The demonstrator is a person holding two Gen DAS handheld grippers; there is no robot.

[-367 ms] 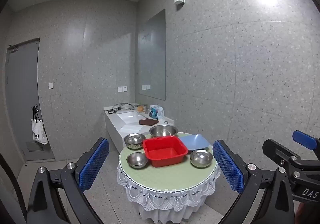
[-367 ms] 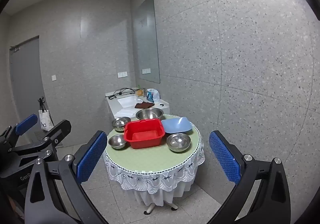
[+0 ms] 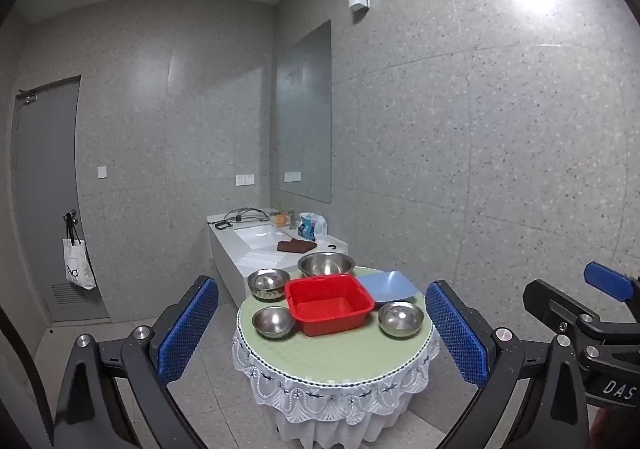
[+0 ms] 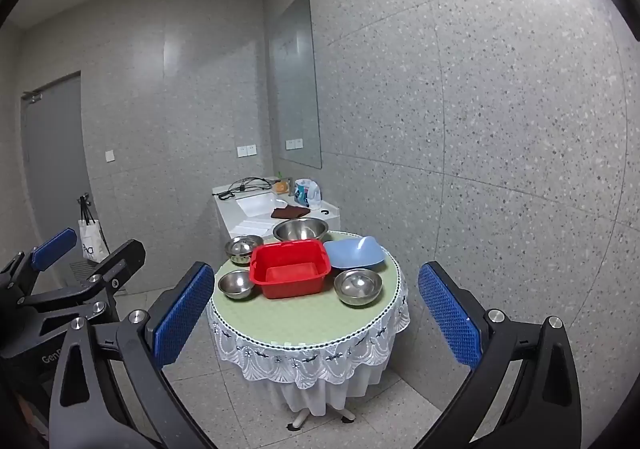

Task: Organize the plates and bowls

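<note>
A round table (image 3: pixel 332 357) with a green top and white lace skirt holds a red square tub (image 3: pixel 328 305) in the middle. Around it stand several steel bowls: a large one (image 3: pixel 326 264) behind, one at back left (image 3: pixel 268 283), one at front left (image 3: pixel 273 321), one at front right (image 3: pixel 401 319). A blue square plate (image 3: pixel 386 285) lies at back right. The tub (image 4: pixel 290 269) and plate (image 4: pixel 354 253) also show in the right wrist view. My left gripper (image 3: pixel 322 333) and right gripper (image 4: pixel 316 305) are both open, empty and well short of the table.
A white sink counter (image 3: pixel 260 241) stands behind the table with a brown cloth, cables and a plastic bag. A grey door (image 3: pixel 44 189) with a hanging tote bag (image 3: pixel 78 265) is at the left. Speckled walls close in behind and to the right.
Both views have shifted slightly; the table sits a little lower and nearer in the frames. Both grippers stay open and empty.
</note>
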